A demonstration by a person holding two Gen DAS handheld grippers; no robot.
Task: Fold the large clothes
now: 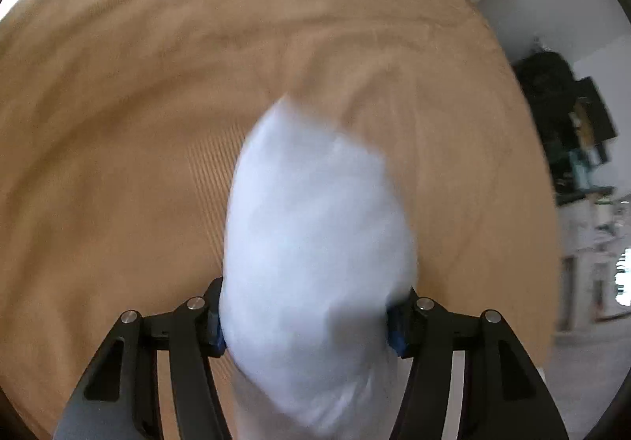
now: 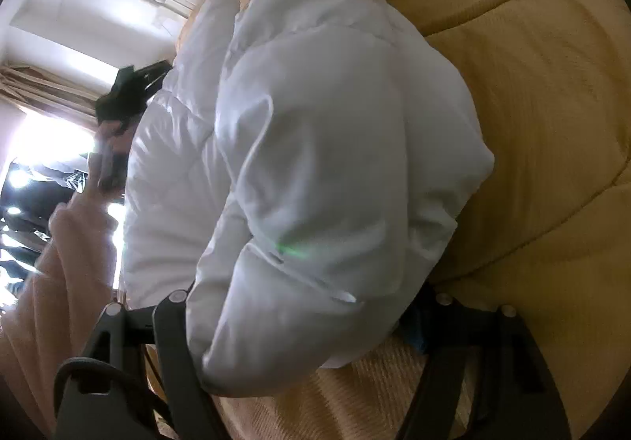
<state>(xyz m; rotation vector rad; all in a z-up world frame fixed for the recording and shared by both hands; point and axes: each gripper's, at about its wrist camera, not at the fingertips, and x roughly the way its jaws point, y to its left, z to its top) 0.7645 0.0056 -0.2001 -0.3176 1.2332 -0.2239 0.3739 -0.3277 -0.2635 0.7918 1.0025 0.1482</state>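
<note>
Left gripper (image 1: 307,316): fingers stand part-spread with a bulge of the white quilted puffer jacket (image 2: 315,148) filling the gap; both blue pads (image 1: 216,325) touch the fabric, so the hold reads as clenched on a thick fold. The view is blurred.

Right gripper (image 2: 307,317): a padded lobe of the same jacket lies between its fingers and hides the pads; whether they press it cannot be told.

The jacket lies on the tan ribbed bed cover (image 2: 552,124). Its long axis runs straight ahead of the right fingers, bulk forward and slightly left. A cream sleeve (image 2: 59,282) shows at far left.

Judgement: the coming fold turns on carrying the held end forward along that axis.
</note>
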